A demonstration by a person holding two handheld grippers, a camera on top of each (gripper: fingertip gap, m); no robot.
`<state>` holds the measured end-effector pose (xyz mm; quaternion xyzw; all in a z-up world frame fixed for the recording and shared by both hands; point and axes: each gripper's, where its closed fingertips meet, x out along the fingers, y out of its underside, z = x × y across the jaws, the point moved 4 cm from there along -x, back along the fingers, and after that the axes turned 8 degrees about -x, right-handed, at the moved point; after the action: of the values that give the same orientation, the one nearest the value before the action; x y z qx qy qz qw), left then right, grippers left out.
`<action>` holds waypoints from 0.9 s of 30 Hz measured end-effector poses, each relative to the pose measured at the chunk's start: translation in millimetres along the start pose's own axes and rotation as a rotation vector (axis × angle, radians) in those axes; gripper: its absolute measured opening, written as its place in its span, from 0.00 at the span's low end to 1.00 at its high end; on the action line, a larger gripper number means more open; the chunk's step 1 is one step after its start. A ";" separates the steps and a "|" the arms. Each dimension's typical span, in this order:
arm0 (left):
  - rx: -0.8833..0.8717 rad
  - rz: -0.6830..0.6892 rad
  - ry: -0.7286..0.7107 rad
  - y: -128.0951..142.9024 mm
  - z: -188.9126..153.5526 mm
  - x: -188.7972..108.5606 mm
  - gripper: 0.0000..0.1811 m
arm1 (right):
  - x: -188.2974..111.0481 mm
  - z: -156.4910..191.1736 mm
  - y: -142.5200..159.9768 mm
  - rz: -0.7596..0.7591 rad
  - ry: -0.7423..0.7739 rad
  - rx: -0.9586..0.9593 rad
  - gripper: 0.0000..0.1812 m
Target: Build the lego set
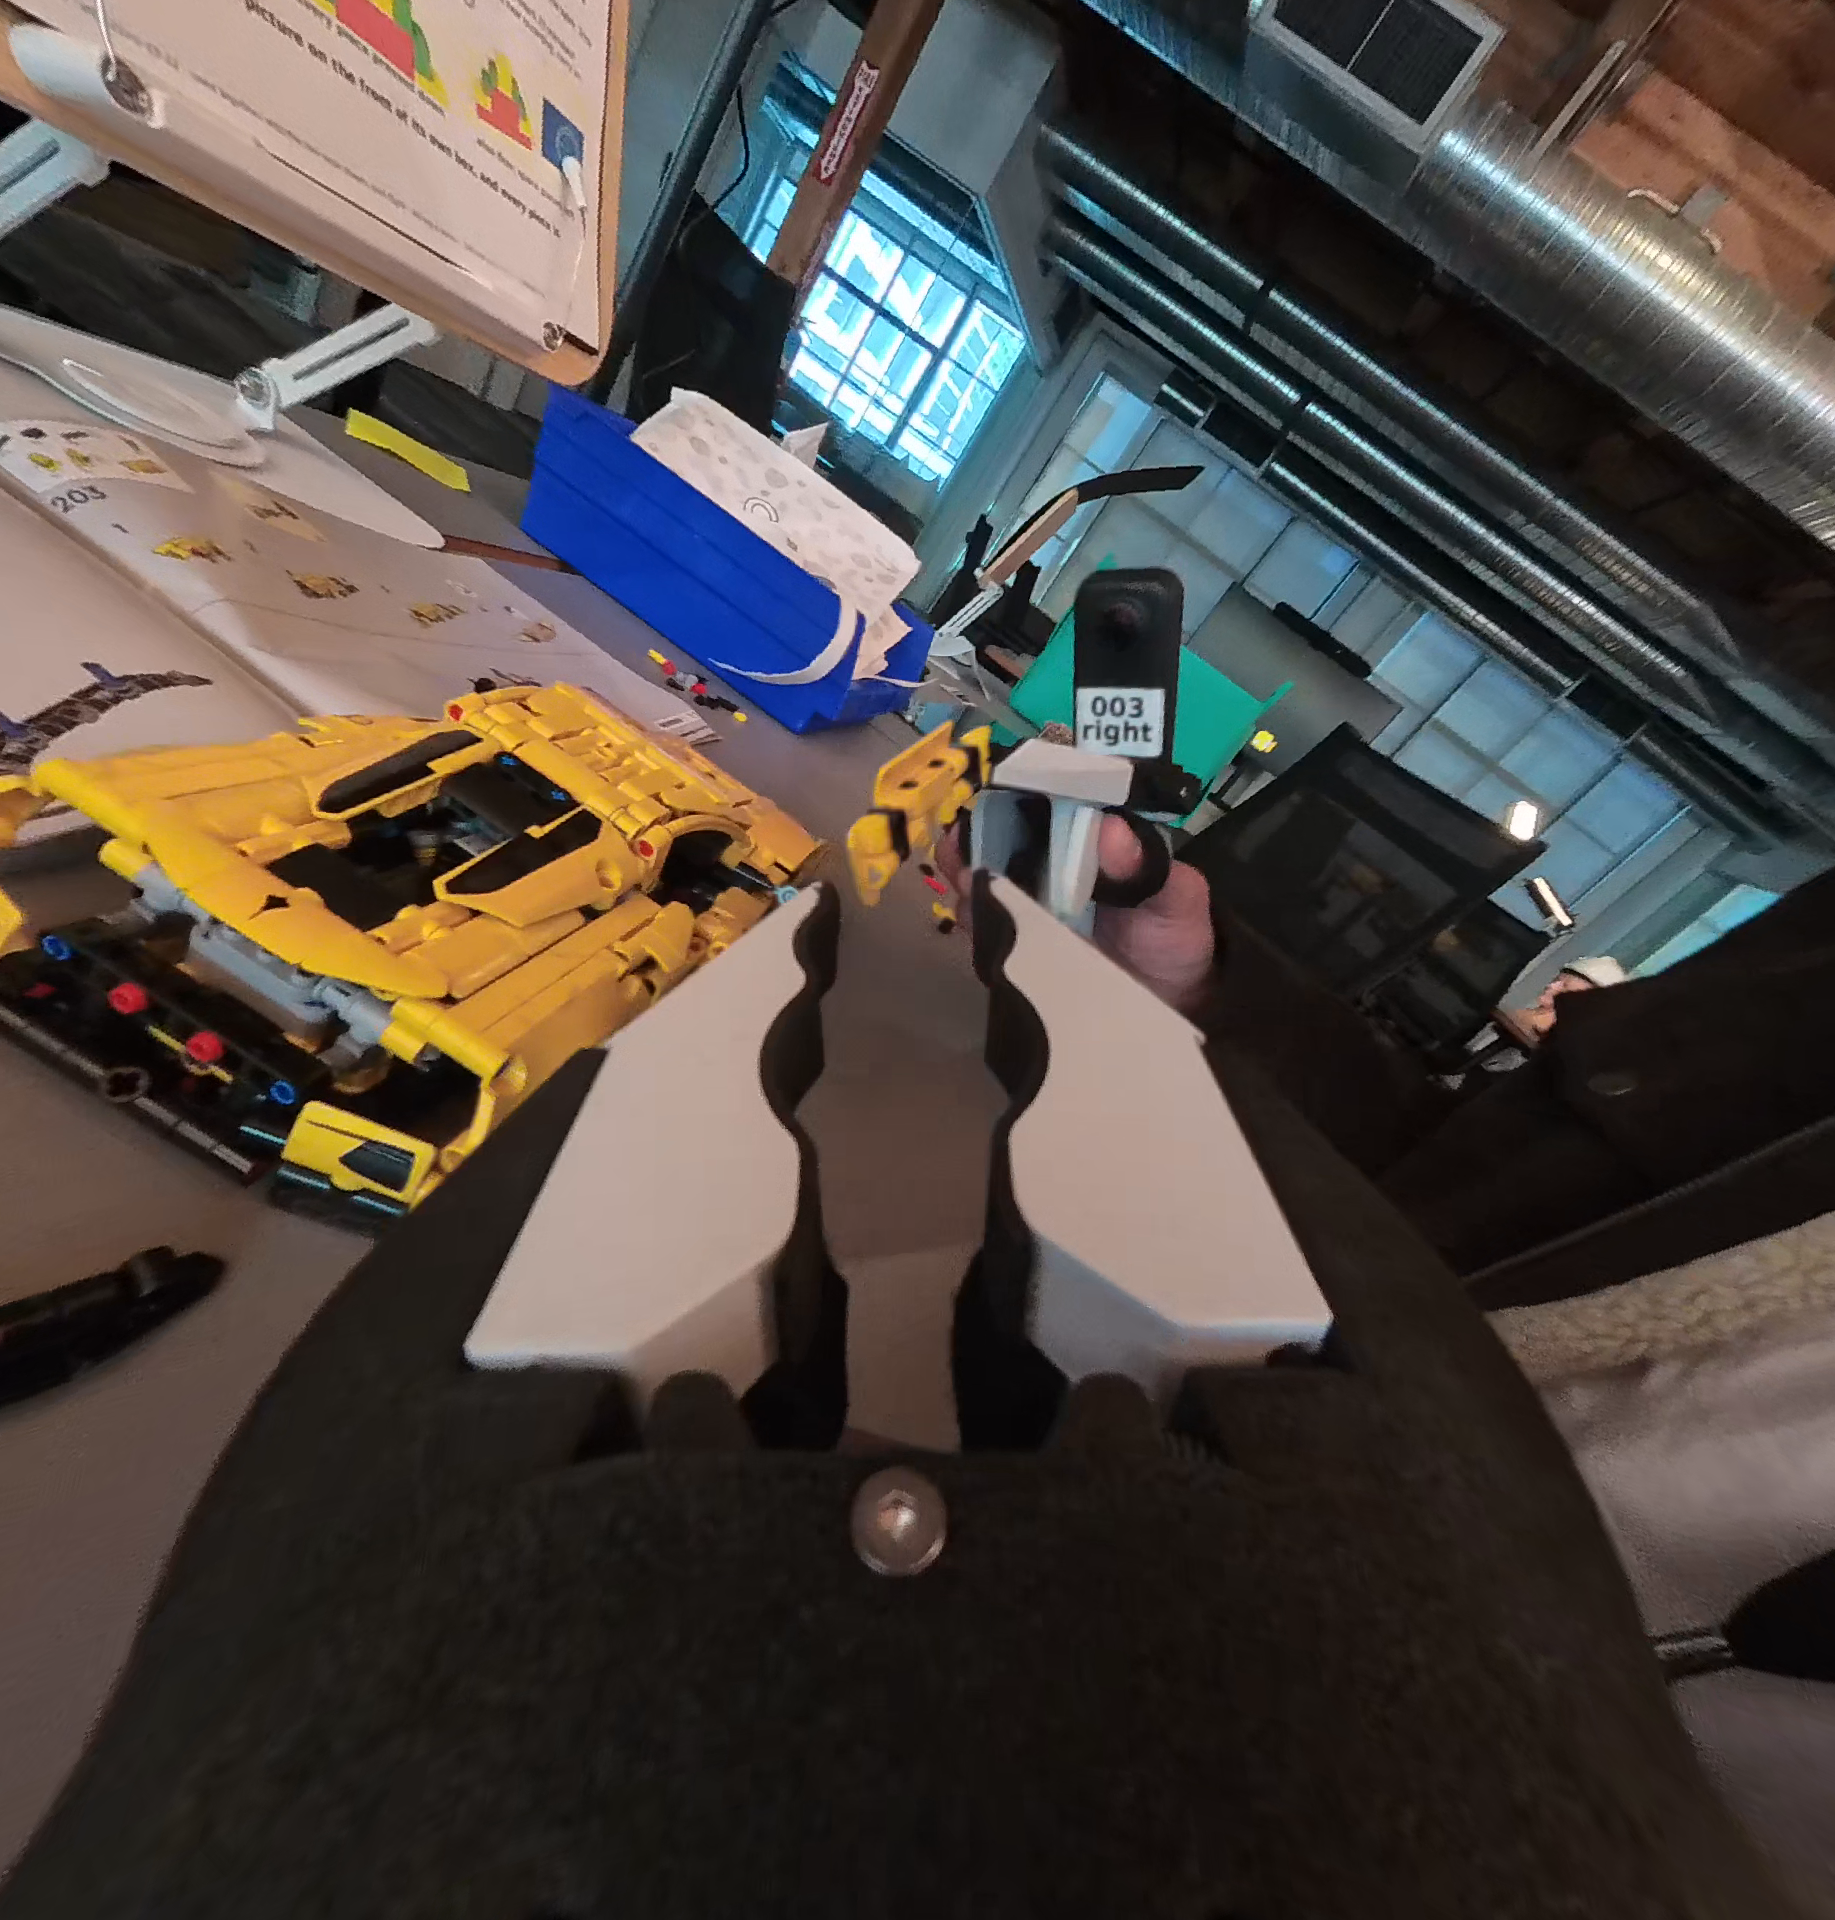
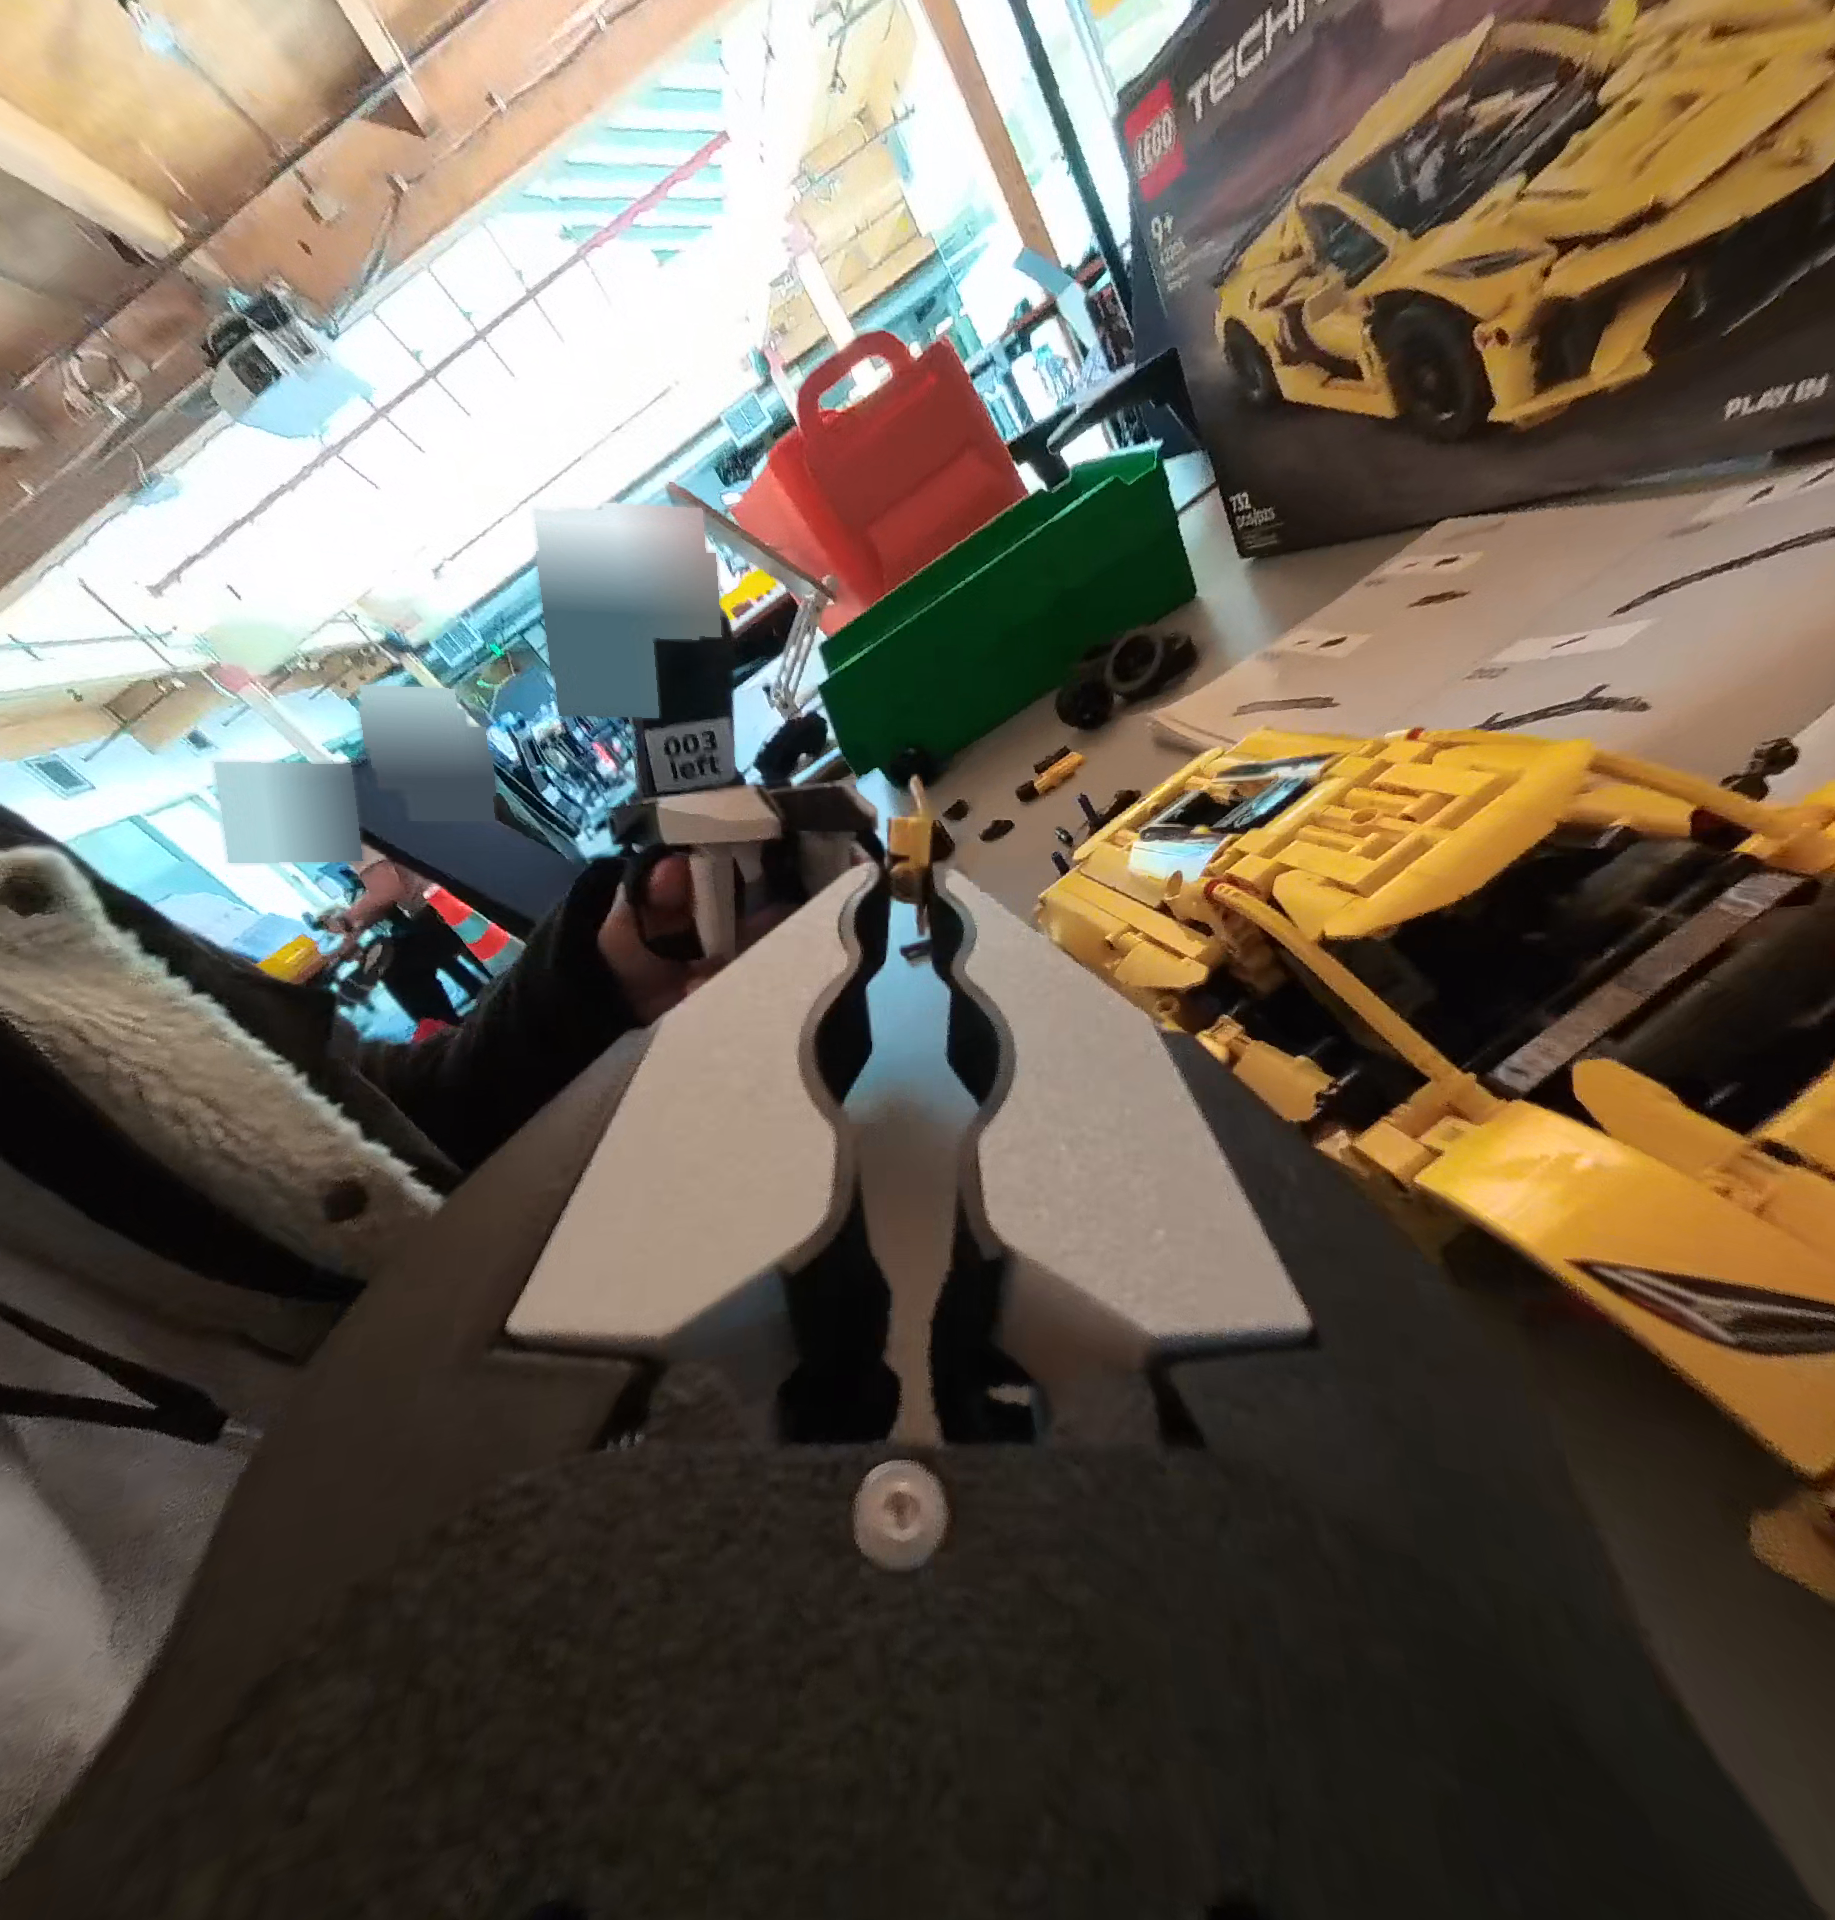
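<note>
The yellow lego car (image 1: 373,904) lies on the grey table to the left of my left gripper (image 1: 905,902), which is open and empty, a little above the table. My right gripper (image 2: 908,885) is shut on a small yellow and black sub-assembly (image 2: 911,840) and holds it in the air. That piece also shows in the left wrist view (image 1: 918,810), just beyond the left fingertips and to the right of the car's end. In the right wrist view the car (image 2: 1464,987) lies close on the right.
An open instruction booklet (image 1: 269,582) lies behind the car. A blue bin (image 1: 684,582) stands beyond it. A green bin (image 2: 1006,634) with a red bag (image 2: 892,468), black wheels (image 2: 1131,665), small loose pieces (image 2: 1038,774) and the set's box (image 2: 1515,260) are at the back. A black piece (image 1: 82,1320) lies near the left. My hands' fingertips stand some 9 centimeters from each other. The black piece (image 1: 82,1320) is closer to my left gripper, around 15 centimeters from its tips; the right tips are 20 centimeters off.
</note>
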<state>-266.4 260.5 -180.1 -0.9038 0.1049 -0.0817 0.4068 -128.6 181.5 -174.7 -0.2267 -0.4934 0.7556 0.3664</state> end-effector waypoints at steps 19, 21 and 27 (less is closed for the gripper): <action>0.054 0.018 0.070 5.4 -14.8 5.6 0.13 | -16.5 2.7 -22.3 -0.211 -0.070 0.099 0.03; 0.048 0.024 0.074 6.2 -14.7 6.1 0.13 | -15.4 3.1 -21.2 -0.198 -0.062 0.082 0.03; 0.044 0.013 0.071 3.9 -12.9 4.8 0.13 | -9.5 -0.8 -12.5 -0.065 0.111 -0.131 0.04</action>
<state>-265.2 247.4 -174.3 -0.8905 0.1235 -0.1135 0.4229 -117.9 177.7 -163.8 -0.2754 -0.5278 0.6958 0.4018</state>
